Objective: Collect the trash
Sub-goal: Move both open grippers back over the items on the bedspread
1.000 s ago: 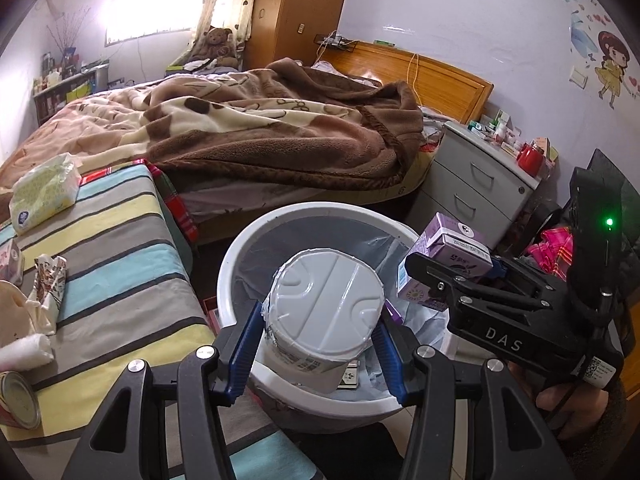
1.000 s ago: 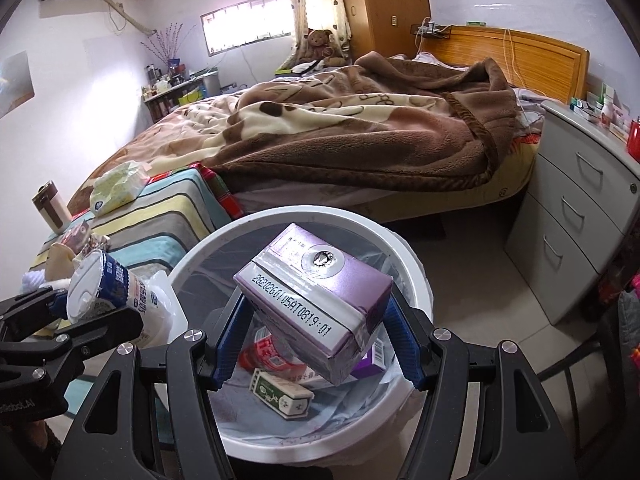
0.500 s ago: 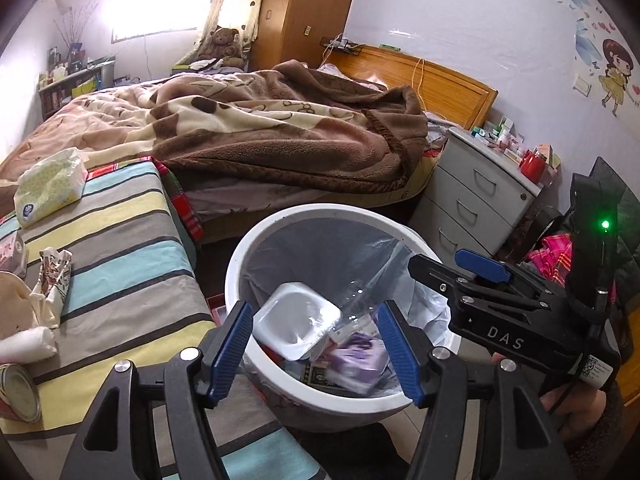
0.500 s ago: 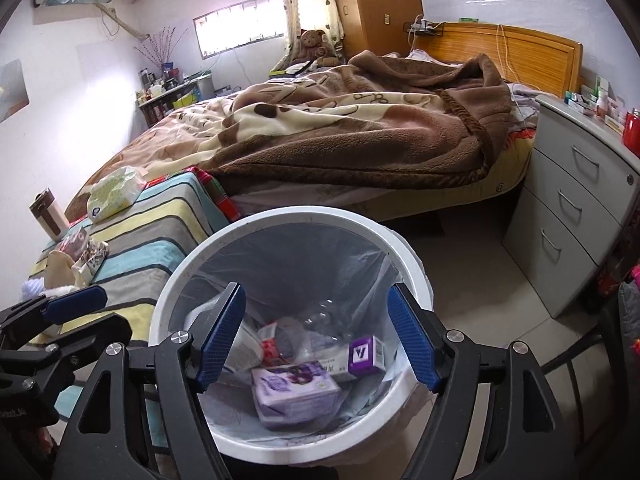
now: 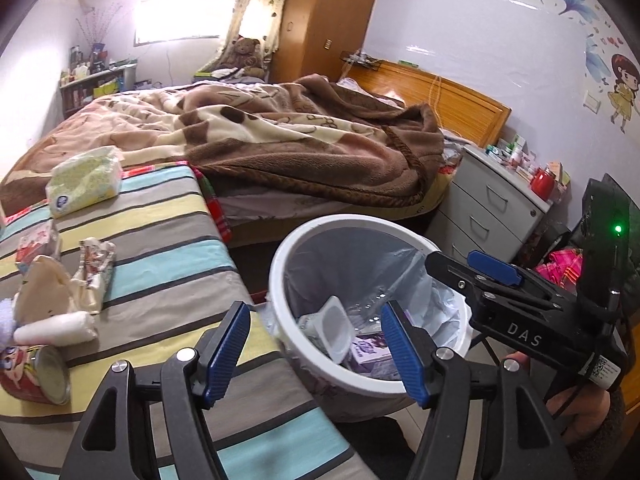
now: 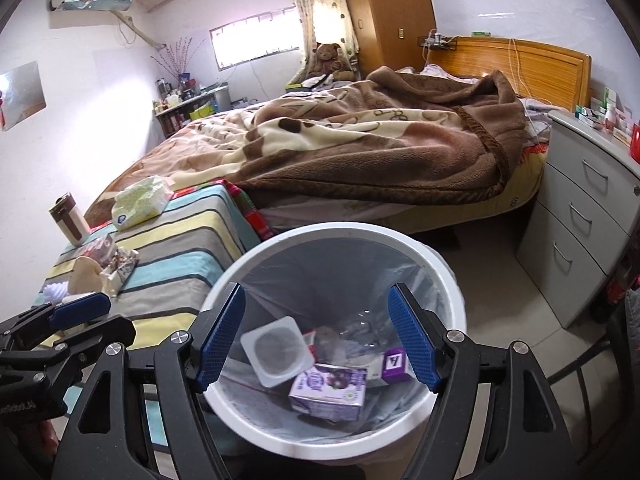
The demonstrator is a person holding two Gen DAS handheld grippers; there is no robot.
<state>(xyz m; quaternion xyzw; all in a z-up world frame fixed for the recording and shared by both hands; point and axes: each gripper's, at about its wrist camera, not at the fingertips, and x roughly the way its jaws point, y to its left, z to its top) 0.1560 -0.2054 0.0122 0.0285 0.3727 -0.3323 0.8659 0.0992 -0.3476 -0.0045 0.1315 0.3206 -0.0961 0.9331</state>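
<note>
- Right wrist view: we look down into the white trash bin [image 6: 448, 276], round, lined w/ a clear bag, standing on the floor just beside the striped table [image 6: 168, 252] and in front of the bed [image 6: 360, 148].
- Inside we see a white yogurt cup [image 6: 278, 350] tipped on its side, a purple milk carton [image 6: 328, 392] lying flat next to it, and a small purple box [image 6: 394, 366] at the right; other scraps underneath are too jumbled to name.
- Our right gripper [image 6: 316, 344] is above the bin mouth, blue pads spread wide, nothing between them, touching nothing.
- Left wrist view: our left gripper [image 5: 316, 350] is over the table edge & the bin's [image 5: 280, 280] near rim, fingers also wide apart and empty.
- From this side the right gripper [image 5: 496, 276] shows at the bin's far-right rim; its jaws look parted.
- On the striped table [image 5: 160, 248]: a red can [image 5: 34, 374] on its side, a white roll [image 5: 56, 328], a crumpled wrapper [image 5: 96, 268], a tissue pack [image 5: 84, 186] further back.
</note>
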